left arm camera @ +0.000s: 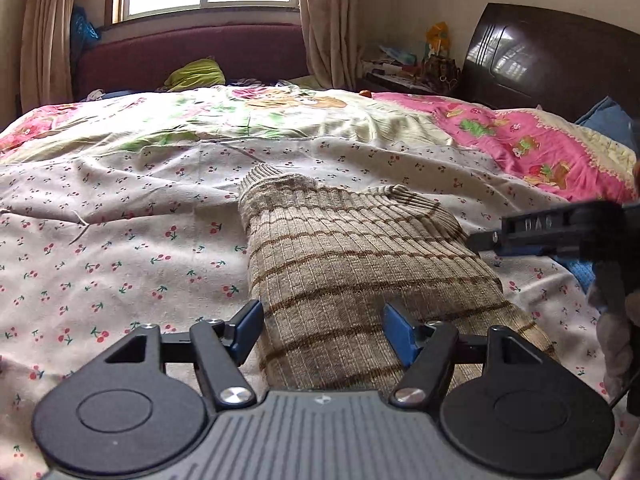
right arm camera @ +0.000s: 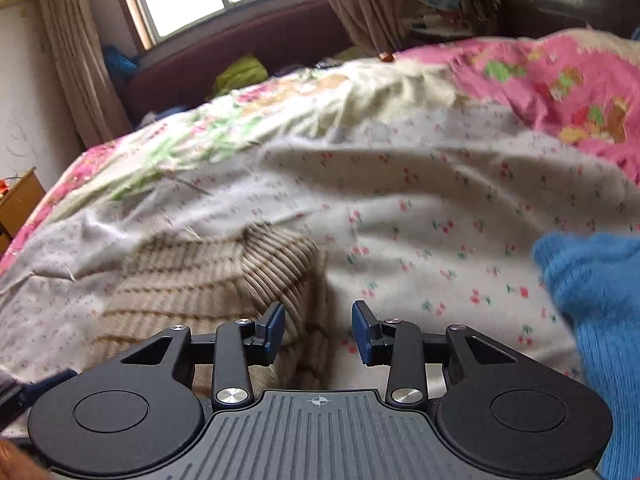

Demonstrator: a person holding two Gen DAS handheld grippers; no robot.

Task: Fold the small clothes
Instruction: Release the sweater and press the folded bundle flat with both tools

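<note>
On the cherry-print bedspread, the folded tan striped sweater lies flat, running from near to far. My left tongs stand open astride its near end, pads clear of the knit. My right tongs hang open over its right edge, gripping nothing; a blue knit lies right.

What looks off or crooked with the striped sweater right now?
The striped sweater lies folded but slanted on the cherry-print sheet, a ribbed cuff poking past its far edge. No damage shows.
</note>
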